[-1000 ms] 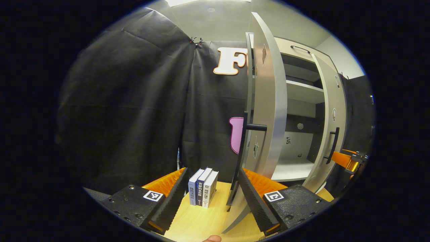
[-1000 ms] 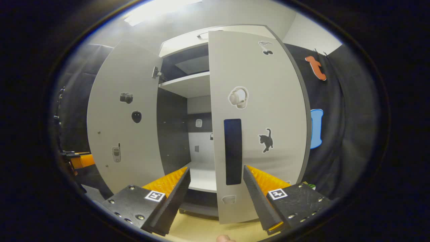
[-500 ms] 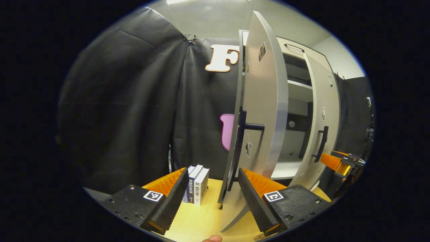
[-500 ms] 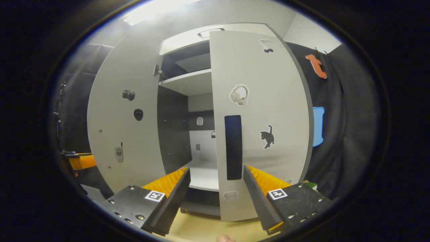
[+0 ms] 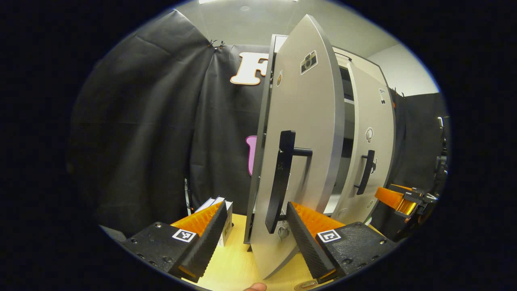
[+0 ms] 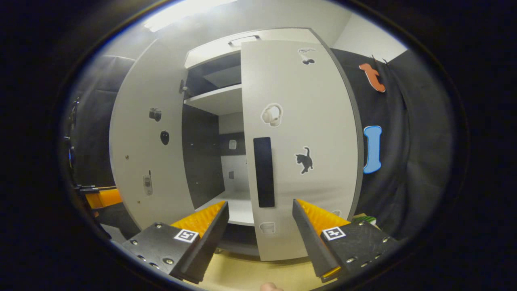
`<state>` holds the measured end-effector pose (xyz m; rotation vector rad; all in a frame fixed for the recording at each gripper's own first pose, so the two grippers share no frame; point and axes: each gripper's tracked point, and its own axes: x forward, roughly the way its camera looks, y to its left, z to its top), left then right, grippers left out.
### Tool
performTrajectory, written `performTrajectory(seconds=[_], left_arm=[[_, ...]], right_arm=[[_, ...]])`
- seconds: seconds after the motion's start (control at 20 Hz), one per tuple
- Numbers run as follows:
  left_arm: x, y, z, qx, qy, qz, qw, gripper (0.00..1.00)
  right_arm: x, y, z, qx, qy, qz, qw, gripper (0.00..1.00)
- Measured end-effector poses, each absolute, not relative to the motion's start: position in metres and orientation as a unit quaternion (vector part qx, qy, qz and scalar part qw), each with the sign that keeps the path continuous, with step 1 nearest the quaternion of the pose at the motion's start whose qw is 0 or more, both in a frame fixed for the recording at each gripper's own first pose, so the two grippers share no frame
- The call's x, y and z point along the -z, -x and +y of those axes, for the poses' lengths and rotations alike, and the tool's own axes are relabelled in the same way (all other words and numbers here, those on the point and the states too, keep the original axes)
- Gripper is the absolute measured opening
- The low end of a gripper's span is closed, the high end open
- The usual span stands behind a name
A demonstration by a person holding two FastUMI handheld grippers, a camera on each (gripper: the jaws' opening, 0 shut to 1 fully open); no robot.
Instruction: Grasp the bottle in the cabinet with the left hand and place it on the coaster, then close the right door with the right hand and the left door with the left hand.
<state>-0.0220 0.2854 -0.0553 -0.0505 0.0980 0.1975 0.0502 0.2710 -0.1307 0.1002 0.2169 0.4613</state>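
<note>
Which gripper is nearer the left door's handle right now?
Left. The left gripper sits open right at the left door's handle; the right gripper faces the right door.

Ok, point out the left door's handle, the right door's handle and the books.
left door's handle (image 5: 279,178), left gripper view, mid-bar.
right door's handle (image 6: 263,171), right gripper view, middle of bar.
books (image 5: 227,220), left gripper view, visible spine.
</note>
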Motion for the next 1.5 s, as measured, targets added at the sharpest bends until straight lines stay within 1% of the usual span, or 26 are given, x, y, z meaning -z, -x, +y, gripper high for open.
performTrajectory(seconds=[0.25,0.3,0.35,0.4,0.45,0.5,0.8,0.85,0.9,1.3,1.35,1.4,1.5], left_arm=[[0.056,0.016,0.275,-0.084,0.022,0.048,0.995,0.94],[0.057,0.014,0.273,-0.080,0.023,0.048,0.995,0.90],[0.057,0.013,0.270,-0.077,0.024,0.048,0.996,0.90],[0.058,0.012,0.268,-0.074,0.025,0.048,0.996,0.94],[0.057,0.011,0.266,-0.070,0.025,0.047,0.996,0.90],[0.057,0.009,0.264,-0.068,0.025,0.047,0.996,0.94],[0.059,0.001,0.258,-0.059,0.022,0.045,0.997,0.94],[0.060,-0.001,0.258,-0.059,0.021,0.046,0.997,0.90],[0.060,-0.002,0.257,-0.059,0.022,0.045,0.997,0.94],[0.063,-0.013,0.240,-0.046,0.023,0.046,0.998,0.94],[0.062,-0.014,0.236,-0.042,0.024,0.045,0.998,0.90],[0.063,-0.016,0.232,-0.037,0.024,0.045,0.998,0.94],[0.065,-0.021,0.221,-0.024,0.026,0.047,0.998,0.94]], right_arm=[[0.127,-0.054,0.264,-0.222,-0.051,0.104,0.968,0.96],[0.127,-0.055,0.263,-0.221,-0.052,0.104,0.968,0.96],[0.126,-0.056,0.262,-0.220,-0.052,0.104,0.968,0.96],[0.126,-0.056,0.261,-0.220,-0.052,0.104,0.969,0.96],[0.126,-0.057,0.261,-0.219,-0.051,0.103,0.969,0.96],[0.126,-0.057,0.260,-0.218,-0.050,0.103,0.969,0.96],[0.125,-0.062,0.254,-0.212,-0.052,0.102,0.970,0.96],[0.125,-0.063,0.253,-0.212,-0.051,0.102,0.971,0.96],[0.127,-0.063,0.253,-0.211,-0.051,0.103,0.971,0.96],[0.130,-0.071,0.244,-0.205,-0.051,0.103,0.972,0.96],[0.129,-0.071,0.243,-0.204,-0.052,0.102,0.972,0.96],[0.129,-0.072,0.241,-0.202,-0.052,0.102,0.973,0.96],[0.128,-0.073,0.235,-0.199,-0.052,0.101,0.973,0.96]])
